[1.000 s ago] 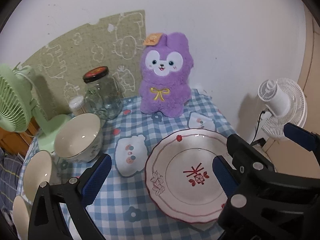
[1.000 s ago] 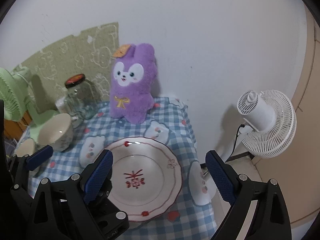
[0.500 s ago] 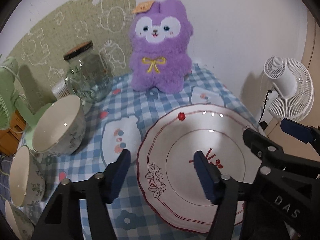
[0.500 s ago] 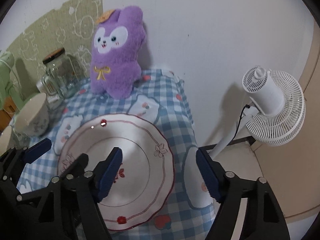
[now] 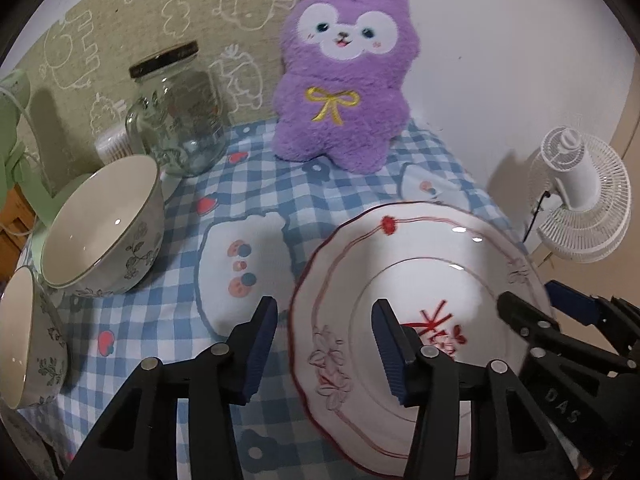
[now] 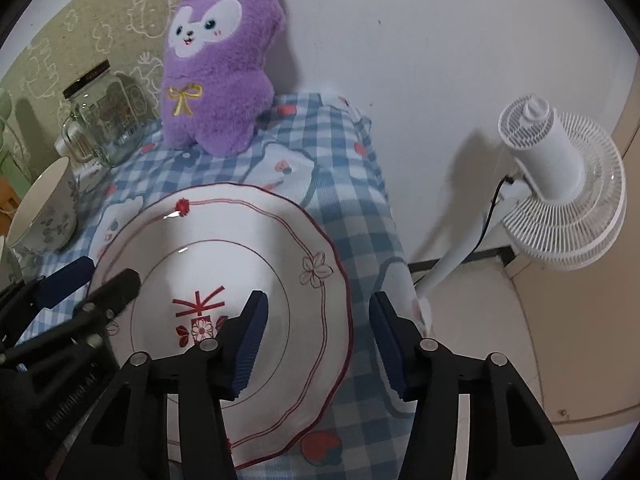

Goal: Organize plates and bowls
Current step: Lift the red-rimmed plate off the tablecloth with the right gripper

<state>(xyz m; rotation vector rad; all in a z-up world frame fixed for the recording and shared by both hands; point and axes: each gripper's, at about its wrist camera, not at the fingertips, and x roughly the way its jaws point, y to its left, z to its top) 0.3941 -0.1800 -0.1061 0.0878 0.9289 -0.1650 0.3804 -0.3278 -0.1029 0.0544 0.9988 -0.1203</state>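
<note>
left claw (image 5: 324, 344) and right claw (image 6: 318, 338) closing astride plate (image 5: 432, 264) rims, not gripping

both views look steeply down over the near table edge, close in. the left wrist view sits over the plate (image 5: 404, 280)'s left rim, facing the far toy (image 5: 344, 80) and the bowls (image 5: 100, 224) at left. the right wrist view sits over its right rim, taking in the fan (image 6: 560, 184). both share plate, toy and jar (image 5: 176, 112).
</note>
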